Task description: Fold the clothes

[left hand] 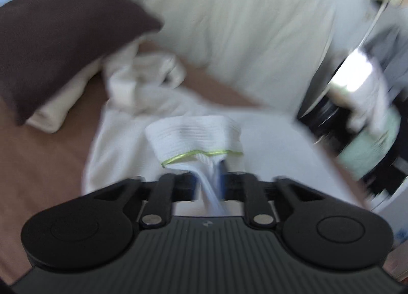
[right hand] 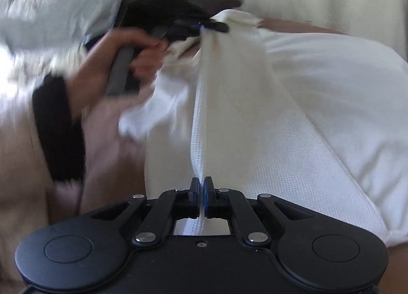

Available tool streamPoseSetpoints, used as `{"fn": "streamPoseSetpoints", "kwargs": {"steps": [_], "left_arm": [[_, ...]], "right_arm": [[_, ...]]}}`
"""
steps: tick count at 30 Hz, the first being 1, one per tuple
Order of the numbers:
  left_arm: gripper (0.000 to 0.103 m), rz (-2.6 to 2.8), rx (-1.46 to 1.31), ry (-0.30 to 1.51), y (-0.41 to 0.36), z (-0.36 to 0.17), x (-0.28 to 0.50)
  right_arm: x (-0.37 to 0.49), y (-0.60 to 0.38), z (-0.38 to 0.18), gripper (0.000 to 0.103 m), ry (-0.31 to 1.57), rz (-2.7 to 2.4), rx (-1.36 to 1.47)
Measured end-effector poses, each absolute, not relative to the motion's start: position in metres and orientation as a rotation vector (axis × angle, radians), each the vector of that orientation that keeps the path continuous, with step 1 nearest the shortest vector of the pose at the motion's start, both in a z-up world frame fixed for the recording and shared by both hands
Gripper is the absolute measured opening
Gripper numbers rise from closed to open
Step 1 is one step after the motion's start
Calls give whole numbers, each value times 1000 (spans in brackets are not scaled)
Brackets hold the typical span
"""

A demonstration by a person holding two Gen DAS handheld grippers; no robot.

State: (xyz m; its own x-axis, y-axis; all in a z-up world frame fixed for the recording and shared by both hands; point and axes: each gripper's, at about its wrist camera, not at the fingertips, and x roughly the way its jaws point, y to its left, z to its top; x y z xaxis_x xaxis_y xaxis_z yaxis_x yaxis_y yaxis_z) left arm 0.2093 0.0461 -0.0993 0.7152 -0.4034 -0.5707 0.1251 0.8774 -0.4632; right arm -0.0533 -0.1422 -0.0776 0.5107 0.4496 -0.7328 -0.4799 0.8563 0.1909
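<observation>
Pinching a white garment [left hand: 193, 141] at its ribbed edge with the thin green trim, our left gripper [left hand: 210, 184] has its jaws closed on a bunched fold of the cloth, which runs back between the fingers toward the camera. Our right gripper [right hand: 201, 189] has its jaws pressed together on another fold of the same white, waffle-textured fabric, and in the right wrist view the cloth stretches in a taut ridge from those jaws up to the far left, where the other gripper grips it. A hand [right hand: 114, 61] with a dark sleeve [right hand: 58, 130] holds that gripper's handle. The garment lies spread over a brownish bed surface [left hand: 43, 166], partly lifted between our two grippers. At the far left sits a dark brown pillow [left hand: 63, 38] resting on folded cream cloth [left hand: 56, 112]. Both views are blurred.
</observation>
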Motion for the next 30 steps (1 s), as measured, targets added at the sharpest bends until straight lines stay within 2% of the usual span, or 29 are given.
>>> {"fn": "streamPoseSetpoints", "kwargs": {"steps": [3, 6, 8, 9, 11, 12, 14, 17, 20, 24, 30], "left_arm": [[48, -215, -362, 855, 54, -126, 212], [50, -183, -364, 862, 66, -118, 205], [58, -136, -320, 863, 72, -107, 202], [64, -103, -283, 868, 74, -103, 199], [69, -54, -242, 899, 81, -99, 189], [69, -50, -256, 934, 84, -102, 180], [69, -42, -285, 1003, 91, -108, 161], [72, -39, -298, 1033, 94, -108, 145], [73, -40, -300, 1040, 95, -106, 132], [76, -41, -303, 1049, 96, -104, 116], [81, 0, -296, 1096, 111, -114, 85]], "right_arm": [[-56, -144, -97, 11, 919, 532, -37], [-59, -154, -104, 16, 930, 535, 47], [-61, -159, -101, 27, 941, 576, 72], [-64, -159, -97, 28, 939, 591, 83], [-68, -163, -87, 32, 923, 611, 106], [-68, -167, -84, 35, 909, 599, 114], [-71, -183, -74, 53, 877, 552, 86], [-69, -206, -58, 55, 810, 391, 11], [-66, -256, -54, 56, 788, 218, 148], [-73, -316, -71, 56, 807, 83, 389], [-75, -345, -99, 56, 822, -77, 459]]}}
